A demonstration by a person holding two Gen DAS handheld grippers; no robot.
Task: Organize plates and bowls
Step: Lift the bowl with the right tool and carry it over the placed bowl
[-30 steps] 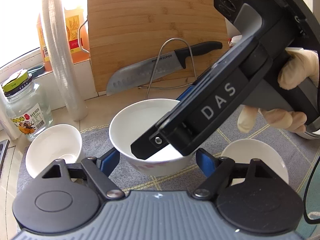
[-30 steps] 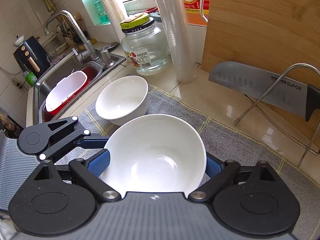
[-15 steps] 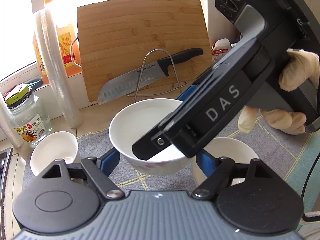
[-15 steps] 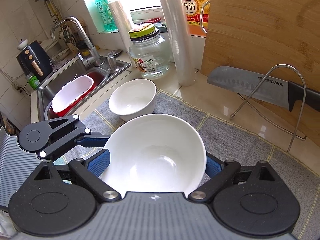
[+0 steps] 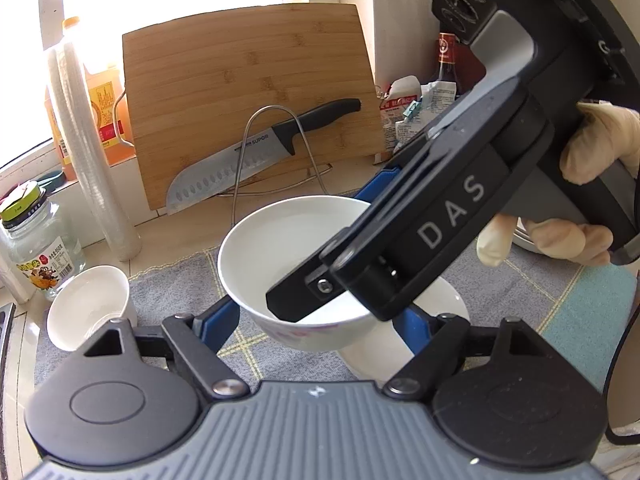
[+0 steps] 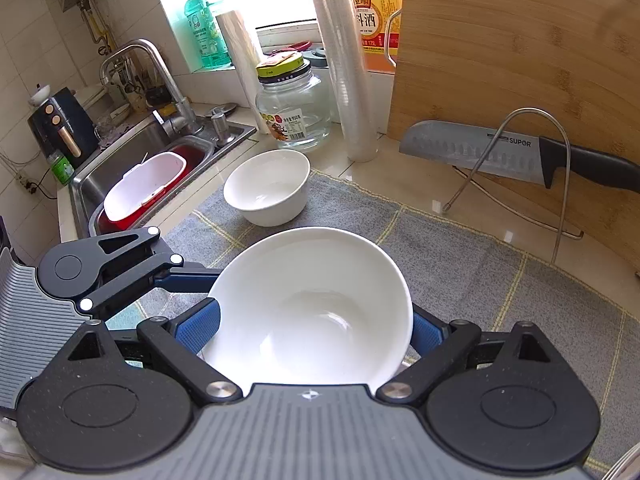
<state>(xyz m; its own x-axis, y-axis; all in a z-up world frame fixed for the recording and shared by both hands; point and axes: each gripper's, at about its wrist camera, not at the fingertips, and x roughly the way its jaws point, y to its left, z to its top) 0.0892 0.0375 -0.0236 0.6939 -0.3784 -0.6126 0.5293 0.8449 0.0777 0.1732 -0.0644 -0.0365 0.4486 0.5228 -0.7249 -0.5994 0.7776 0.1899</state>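
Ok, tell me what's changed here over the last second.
The left gripper and right gripper carried the large bowl away from the cutting board and the small bowl, to above another bowl on the mat, which it now partly covers. Nothing was grasped or released; both keep their hold. The knife, jar and small bowl stayed put.

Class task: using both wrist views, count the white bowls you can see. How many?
3: large bowl in right gripper; small bowl on mat near sink; third bowl on mat beneath the held one, partly hidden. Others may be hidden.
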